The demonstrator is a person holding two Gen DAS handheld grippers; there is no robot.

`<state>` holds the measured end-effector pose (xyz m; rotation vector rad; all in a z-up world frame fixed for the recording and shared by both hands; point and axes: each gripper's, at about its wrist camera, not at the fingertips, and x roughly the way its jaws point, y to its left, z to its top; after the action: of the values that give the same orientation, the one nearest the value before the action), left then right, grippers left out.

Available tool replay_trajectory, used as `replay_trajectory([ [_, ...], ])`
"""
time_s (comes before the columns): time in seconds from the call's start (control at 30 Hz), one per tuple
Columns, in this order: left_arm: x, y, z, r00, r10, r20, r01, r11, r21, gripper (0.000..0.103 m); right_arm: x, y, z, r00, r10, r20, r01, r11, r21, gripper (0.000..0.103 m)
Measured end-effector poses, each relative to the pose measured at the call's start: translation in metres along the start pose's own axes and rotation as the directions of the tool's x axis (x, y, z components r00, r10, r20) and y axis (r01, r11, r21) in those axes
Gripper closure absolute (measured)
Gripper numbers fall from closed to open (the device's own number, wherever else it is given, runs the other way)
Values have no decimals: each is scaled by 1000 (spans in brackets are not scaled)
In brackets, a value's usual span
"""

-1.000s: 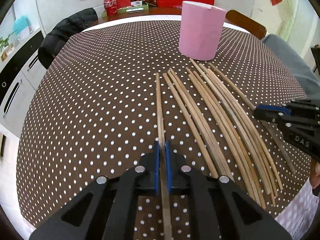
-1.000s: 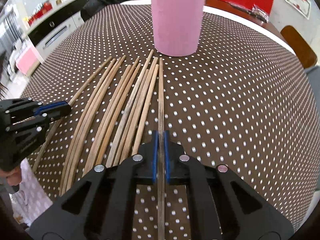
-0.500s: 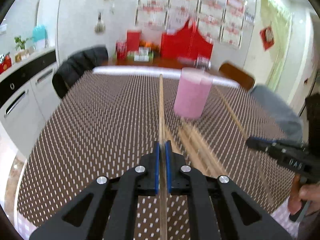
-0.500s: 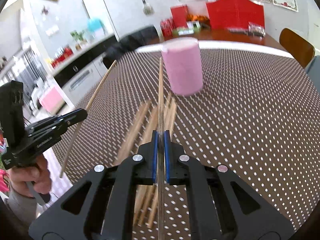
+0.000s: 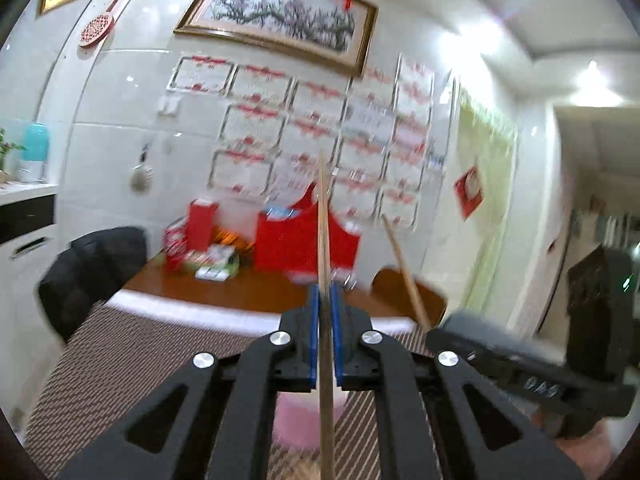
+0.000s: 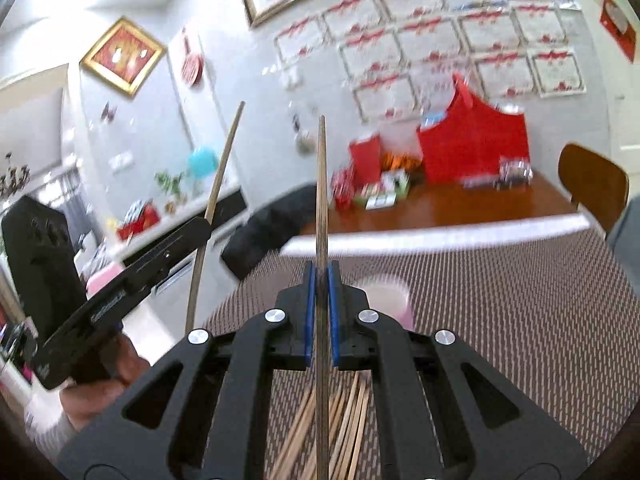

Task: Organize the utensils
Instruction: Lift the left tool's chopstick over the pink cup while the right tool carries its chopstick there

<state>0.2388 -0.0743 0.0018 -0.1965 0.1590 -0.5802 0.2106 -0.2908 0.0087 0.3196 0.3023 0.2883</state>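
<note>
My left gripper is shut on a long wooden chopstick and holds it tilted up, high above the table. My right gripper is shut on another wooden chopstick, also raised and pointing up. The right gripper shows in the left wrist view with its chopstick; the left gripper shows in the right wrist view with its chopstick. The pink cylindrical holder stands on the table below, partly hidden by my fingers; it also shows in the left wrist view. Several chopsticks lie on the table.
The brown dotted tablecloth covers the round table. A black jacket on a chair is at the far left, a wooden chair at the far right. Red boxes and packets sit on the wooden counter behind.
Both grippers have lifted their chopsticks off the table and tilted them upward, so the views now face the wall. The holder has dropped to below my fingers.
</note>
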Motion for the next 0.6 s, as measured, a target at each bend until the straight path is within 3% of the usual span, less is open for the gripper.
replay_trajectory([
  [0.13,47,3,11,996,-45,73,46,999,-12,97,30,-15,19,998,-20,53,18,1000,25,97],
  [0.23,81,8,6,995,-46,86,46,999,3,97,58,-30,32,997,-22,80,17,998,58,97],
  [0.47,141,35,-19,998,-35,52,38,997,-66,97,102,-54,34,994,-31,106,21,995,95,97],
  [0.6,152,37,-31,999,-23,34,24,999,-41,97,115,-53,24,996,-40,86,36,998,53,97],
])
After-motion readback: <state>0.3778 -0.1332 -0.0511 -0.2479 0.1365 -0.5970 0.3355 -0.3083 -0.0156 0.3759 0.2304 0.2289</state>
